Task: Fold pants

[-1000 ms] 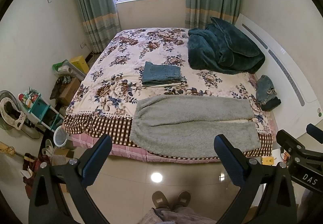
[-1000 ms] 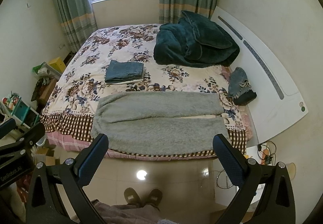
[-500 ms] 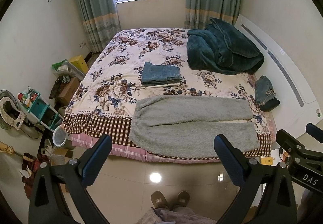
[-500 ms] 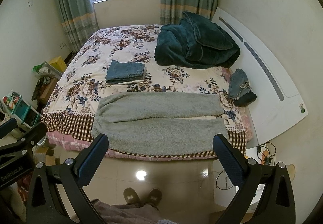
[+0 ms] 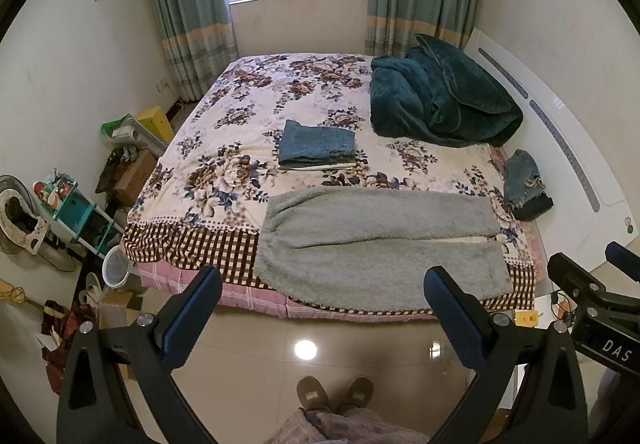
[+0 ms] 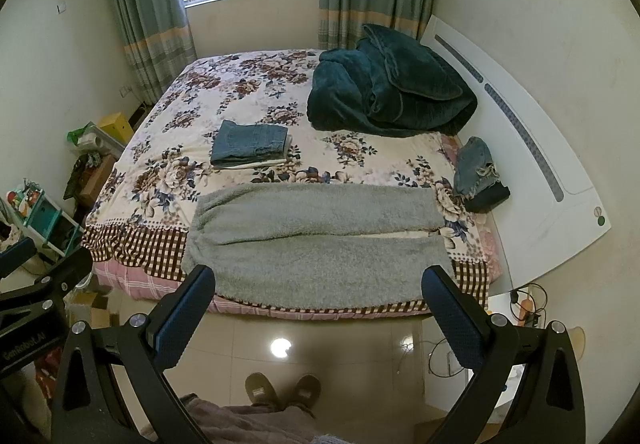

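Across the lower middle of both frames, a pair of grey fleece pants (image 5: 380,244) (image 6: 320,244) is laid flat along the near edge of the bed (image 5: 224,180) (image 6: 168,172), waistband toward the left, the two legs side by side and running to the right. At the bottom of the left wrist view, the left gripper (image 5: 322,308) is held above the tiled floor (image 5: 360,348) with its jaws spread wide and nothing between them. At the bottom of the right wrist view, the right gripper (image 6: 318,308) is likewise seen spread apart and empty, short of the mattress edge. Just beyond the pants, toward frame centre, folded jeans (image 5: 318,144) (image 6: 250,144) are stacked on the floral sheet. A dark teal blanket (image 5: 440,100) (image 6: 388,88) is heaped at the upper right, and a smaller denim bundle (image 5: 524,184) (image 6: 478,172) is placed near the white headboard (image 5: 560,132) (image 6: 520,124). Brown slippers (image 5: 334,394) (image 6: 282,390) are visible at the bottom centre.
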